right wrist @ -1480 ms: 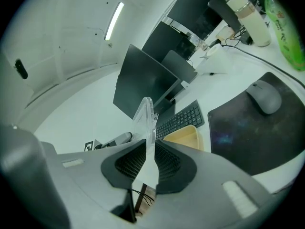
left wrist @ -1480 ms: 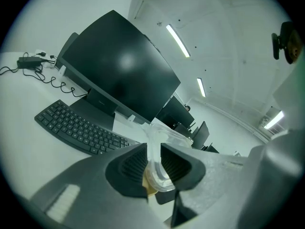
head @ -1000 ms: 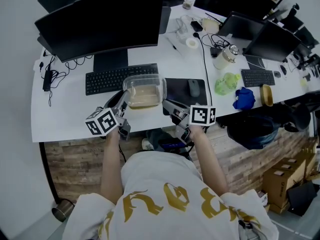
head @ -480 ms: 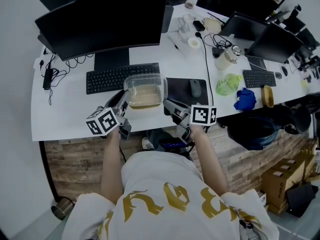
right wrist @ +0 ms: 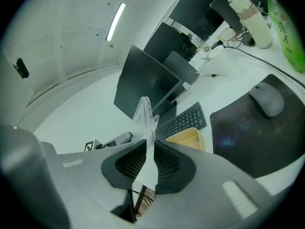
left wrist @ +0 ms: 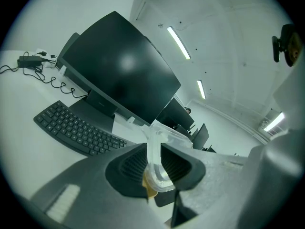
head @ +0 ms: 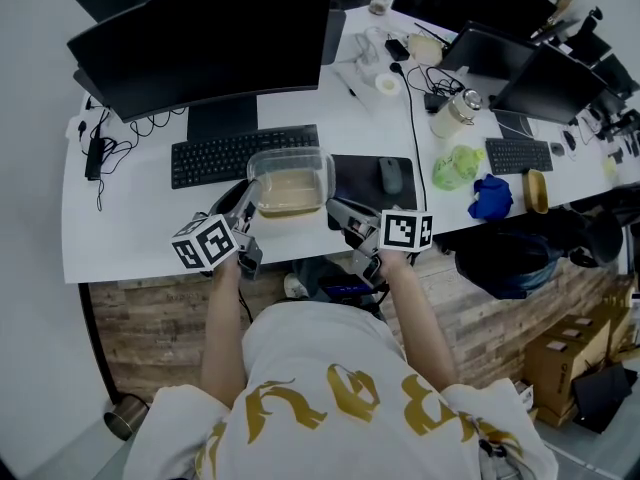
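Note:
A clear plastic container point(head: 289, 181) with a pale tan filling hangs above the desk's front edge, held between both grippers. My left gripper point(head: 245, 200) is shut on the container's left rim point(left wrist: 153, 149). My right gripper point(head: 332, 208) is shut on its right wall point(right wrist: 147, 123). In the right gripper view the tan filling point(right wrist: 188, 139) shows past the jaws. The container sits over the gap between the keyboard point(head: 242, 155) and the dark mouse mat point(head: 374, 180).
A wide black monitor point(head: 205, 43) stands behind the keyboard. A grey mouse point(head: 386, 177) lies on the mat. To the right are a white flask point(head: 450, 114), a green bag point(head: 453, 167), a blue cloth point(head: 490, 195) and more screens. Cables and a power adapter point(head: 95, 154) lie at the left.
Almost nothing differs. Both grippers still hold the container in the same spot; the views have shifted only slightly.

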The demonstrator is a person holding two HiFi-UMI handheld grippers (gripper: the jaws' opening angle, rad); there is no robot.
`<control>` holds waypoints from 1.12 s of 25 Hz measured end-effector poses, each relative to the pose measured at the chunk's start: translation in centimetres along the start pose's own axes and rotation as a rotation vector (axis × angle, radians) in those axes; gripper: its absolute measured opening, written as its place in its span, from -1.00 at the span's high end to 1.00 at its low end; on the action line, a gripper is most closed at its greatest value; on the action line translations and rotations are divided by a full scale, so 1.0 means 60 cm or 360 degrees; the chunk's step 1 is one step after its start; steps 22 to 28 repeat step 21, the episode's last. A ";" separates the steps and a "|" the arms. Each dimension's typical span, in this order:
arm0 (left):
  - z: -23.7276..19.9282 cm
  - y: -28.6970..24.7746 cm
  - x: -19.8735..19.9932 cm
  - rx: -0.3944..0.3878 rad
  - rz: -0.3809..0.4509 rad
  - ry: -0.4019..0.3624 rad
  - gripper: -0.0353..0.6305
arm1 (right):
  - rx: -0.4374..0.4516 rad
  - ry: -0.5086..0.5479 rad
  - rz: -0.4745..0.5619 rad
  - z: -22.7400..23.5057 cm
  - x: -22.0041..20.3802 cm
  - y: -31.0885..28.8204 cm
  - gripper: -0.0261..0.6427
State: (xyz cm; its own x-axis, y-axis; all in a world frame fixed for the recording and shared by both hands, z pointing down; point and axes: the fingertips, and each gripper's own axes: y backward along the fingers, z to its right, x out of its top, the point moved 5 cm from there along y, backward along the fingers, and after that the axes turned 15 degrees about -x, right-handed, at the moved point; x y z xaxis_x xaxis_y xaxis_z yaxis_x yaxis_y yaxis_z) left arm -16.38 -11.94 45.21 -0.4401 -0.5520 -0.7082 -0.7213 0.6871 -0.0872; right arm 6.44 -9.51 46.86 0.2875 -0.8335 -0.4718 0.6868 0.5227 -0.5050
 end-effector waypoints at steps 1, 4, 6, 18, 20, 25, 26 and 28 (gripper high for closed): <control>0.000 0.000 0.000 -0.0001 -0.0002 0.0000 0.66 | 0.0002 -0.0002 0.0001 0.000 0.000 0.000 0.71; 0.001 -0.001 -0.001 0.0001 -0.0007 -0.0001 0.66 | 0.0005 -0.0008 0.0000 0.001 0.000 0.002 0.71; 0.002 -0.002 -0.001 0.0001 -0.0009 0.0000 0.66 | 0.0006 -0.0011 -0.0002 0.002 0.000 0.002 0.71; -0.007 -0.005 -0.001 0.0003 -0.0011 0.0013 0.66 | -0.0003 -0.0005 -0.0009 0.005 0.003 -0.006 0.71; -0.010 -0.006 -0.001 0.0004 -0.0013 0.0015 0.66 | -0.0004 -0.0006 -0.0010 0.006 0.003 -0.008 0.71; -0.012 -0.006 -0.001 0.0004 -0.0014 0.0016 0.66 | -0.0004 -0.0007 -0.0011 0.007 0.003 -0.009 0.71; -0.012 -0.006 -0.001 0.0004 -0.0014 0.0016 0.66 | -0.0004 -0.0007 -0.0011 0.007 0.003 -0.009 0.71; -0.012 -0.006 -0.001 0.0004 -0.0014 0.0016 0.66 | -0.0004 -0.0007 -0.0011 0.007 0.003 -0.009 0.71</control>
